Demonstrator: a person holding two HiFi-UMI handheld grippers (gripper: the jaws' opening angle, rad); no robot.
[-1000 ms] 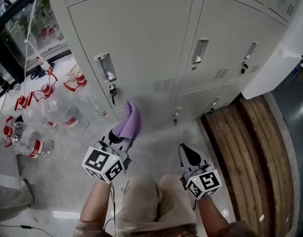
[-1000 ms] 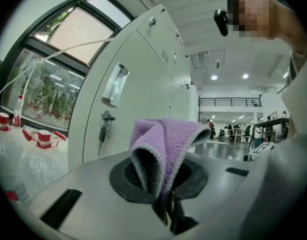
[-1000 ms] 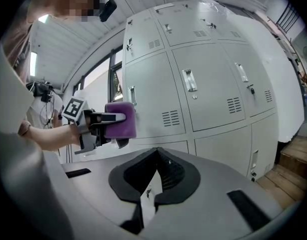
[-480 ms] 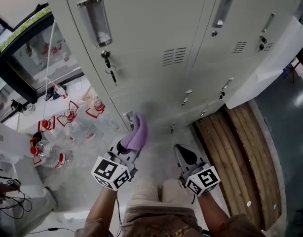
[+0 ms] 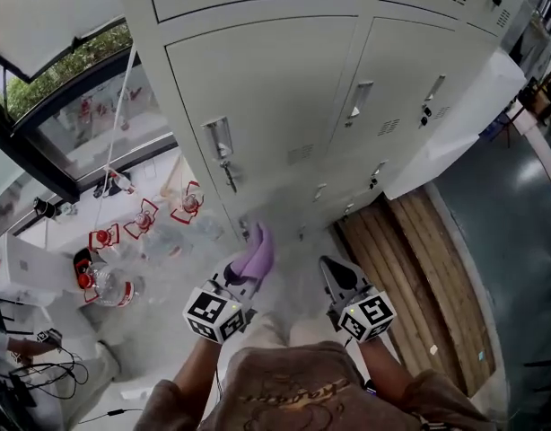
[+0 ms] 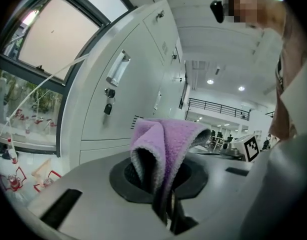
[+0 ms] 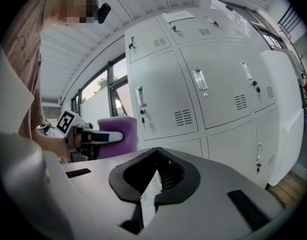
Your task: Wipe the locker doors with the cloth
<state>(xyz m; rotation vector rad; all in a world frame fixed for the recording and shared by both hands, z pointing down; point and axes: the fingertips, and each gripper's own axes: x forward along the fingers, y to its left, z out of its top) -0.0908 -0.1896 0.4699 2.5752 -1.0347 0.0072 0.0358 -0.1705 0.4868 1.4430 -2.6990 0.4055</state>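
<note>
**Two claws closed, cloth up in the left one**

Your left claw (image 5: 243, 272) is clamped on the purple cloth (image 5: 259, 251). In the left gripper view the fabric is pinched between the pads low down, then folds up and over into a soft hump above the jaws. That hump stands free. The grey lockers (image 5: 258, 79) run along the left of that view, and no door is touching the cloth.

From your head camera, the cloth sits in front of the bottom row of lockers, just above the floor and below the big door with the recessed handle (image 5: 220, 139). A key (image 5: 229, 178) hangs in the lock under that handle.

Your right claw (image 5: 338, 281) is beside the left one, a little apart from it and pointing the same way. In the right gripper view its jaws meet at the tips, with only a thin slit behind them and nothing between them. That view also catches the cloth off to its left, in front of the locker bank.

Several clear water bottles (image 5: 105, 281) with red labels lie on the floor to your left, below the window (image 5: 69, 115). Wooden planks (image 5: 410, 277) lie along the floor to your right, at the foot of the lockers.
</note>
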